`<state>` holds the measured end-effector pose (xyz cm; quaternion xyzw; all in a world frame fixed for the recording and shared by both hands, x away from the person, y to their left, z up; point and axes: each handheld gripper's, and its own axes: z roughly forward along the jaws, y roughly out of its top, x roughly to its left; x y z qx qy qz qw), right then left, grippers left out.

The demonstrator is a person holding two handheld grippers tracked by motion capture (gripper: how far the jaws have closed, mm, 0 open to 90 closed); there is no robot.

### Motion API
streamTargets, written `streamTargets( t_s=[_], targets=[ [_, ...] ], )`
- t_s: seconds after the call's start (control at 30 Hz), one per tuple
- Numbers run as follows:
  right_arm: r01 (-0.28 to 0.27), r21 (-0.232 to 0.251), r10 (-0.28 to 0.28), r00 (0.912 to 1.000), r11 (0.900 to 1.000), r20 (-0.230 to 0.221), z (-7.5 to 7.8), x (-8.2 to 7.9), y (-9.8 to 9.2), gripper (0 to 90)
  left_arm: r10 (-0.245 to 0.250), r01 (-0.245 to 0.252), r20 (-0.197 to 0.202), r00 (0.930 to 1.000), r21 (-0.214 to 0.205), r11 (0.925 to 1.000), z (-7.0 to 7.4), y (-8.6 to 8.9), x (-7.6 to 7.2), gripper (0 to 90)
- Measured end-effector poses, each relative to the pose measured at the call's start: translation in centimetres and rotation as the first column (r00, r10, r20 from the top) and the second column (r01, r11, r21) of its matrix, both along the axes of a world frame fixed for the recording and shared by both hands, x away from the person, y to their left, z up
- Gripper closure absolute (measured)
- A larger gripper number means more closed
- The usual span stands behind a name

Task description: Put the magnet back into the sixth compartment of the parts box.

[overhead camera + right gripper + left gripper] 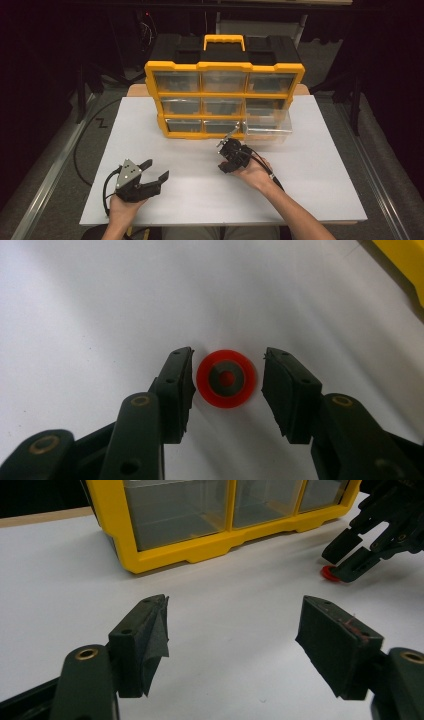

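Note:
A small red ring with a dark grey inner band (226, 379) lies flat on the white board (310, 180). My right gripper (228, 355) points down over it, one jaw on each side of the ring, with a thin gap left at both pads, so it is open. From the left gripper view the same ring (328, 573) peeks out under the right gripper (346, 560). My left gripper (157, 169) rests low at the board's front left, open wide with nothing between its jaws (233, 602).
A yellow-framed organizer (225, 92) with clear drawers stands at the back middle of the board. Its bottom right drawer (267, 126) is pulled out toward me, just beyond the right gripper. Dark floor and metal rails flank the table.

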<state>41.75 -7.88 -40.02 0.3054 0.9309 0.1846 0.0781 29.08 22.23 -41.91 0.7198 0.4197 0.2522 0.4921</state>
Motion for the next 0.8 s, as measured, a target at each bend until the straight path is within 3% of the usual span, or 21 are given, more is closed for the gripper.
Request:
streamTargets(
  t_s=[0.4, 0.8],
  targets=[
    [0.013, -0.008, -0.013, 0.9996, 0.9999, -0.025, -0.37, 0.56, 0.06, 61.4, 0.000, 0.000, 0.010, 1.0000, -0.013, 0.9999, 0.08, 0.05, -0.06, 28.4],
    [0.009, -0.024, -0.009, 0.9999, 0.9997, -0.014, -0.35, 0.31, 0.25, 64.2, 0.000, 0.000, 0.008, 1.0000, -0.005, 1.0000, 0.07, 0.04, -0.08, 28.5]
  ],
)
